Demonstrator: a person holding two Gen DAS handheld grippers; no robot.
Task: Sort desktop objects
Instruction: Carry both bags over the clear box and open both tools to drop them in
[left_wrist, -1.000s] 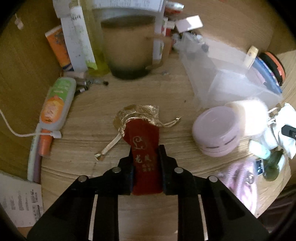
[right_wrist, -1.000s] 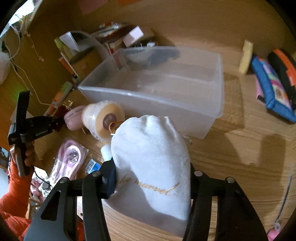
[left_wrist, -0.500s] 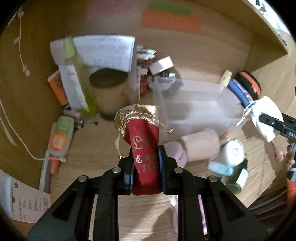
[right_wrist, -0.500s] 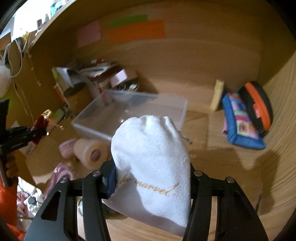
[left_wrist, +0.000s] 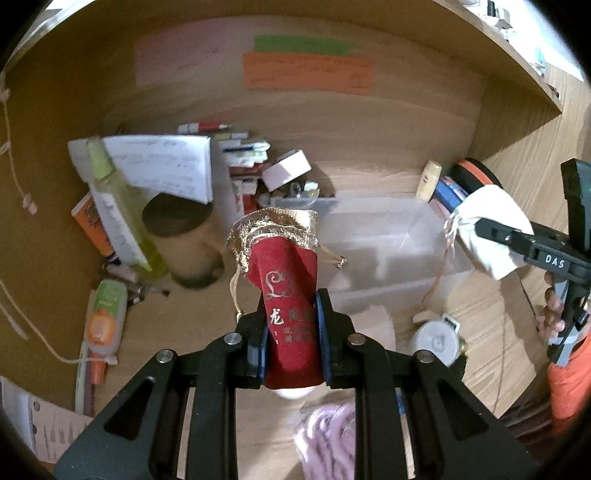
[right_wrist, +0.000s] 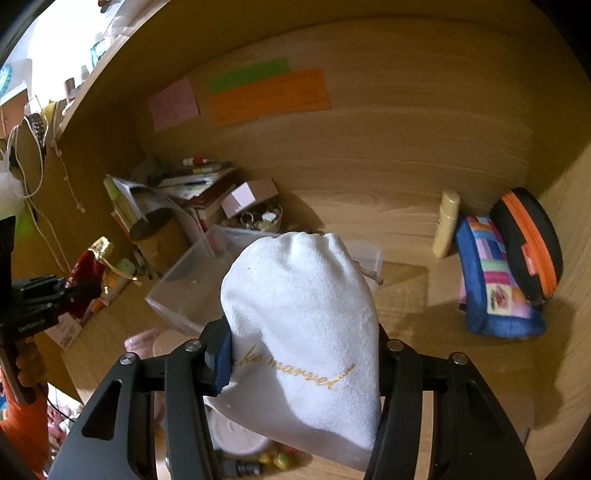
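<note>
My left gripper (left_wrist: 290, 332) is shut on a red velvet pouch (left_wrist: 286, 291) with a gold top and drawstrings, held up above the wooden desk. My right gripper (right_wrist: 301, 354) is shut on a white cloth pouch (right_wrist: 301, 314) with gold script, also lifted off the desk. A clear plastic bin (left_wrist: 384, 240) stands on the desk behind both pouches and looks empty. In the left wrist view the white pouch (left_wrist: 487, 229) and the right gripper (left_wrist: 491, 230) show at the right edge. In the right wrist view the red pouch (right_wrist: 86, 269) shows at the left.
A brown mug (left_wrist: 184, 240), papers, a green bottle (left_wrist: 122, 206) and tubes crowd the back left corner. A patchwork pouch (right_wrist: 491, 284), a black-and-orange case (right_wrist: 532, 243) and a cream tube (right_wrist: 445, 223) stand at the back right. Pink containers (left_wrist: 373, 325) and a pink item (left_wrist: 328, 435) lie near the front.
Both grippers have risen with their pouches, so the desk and bin look farther below and the back wall with its coloured notes has come into view.
</note>
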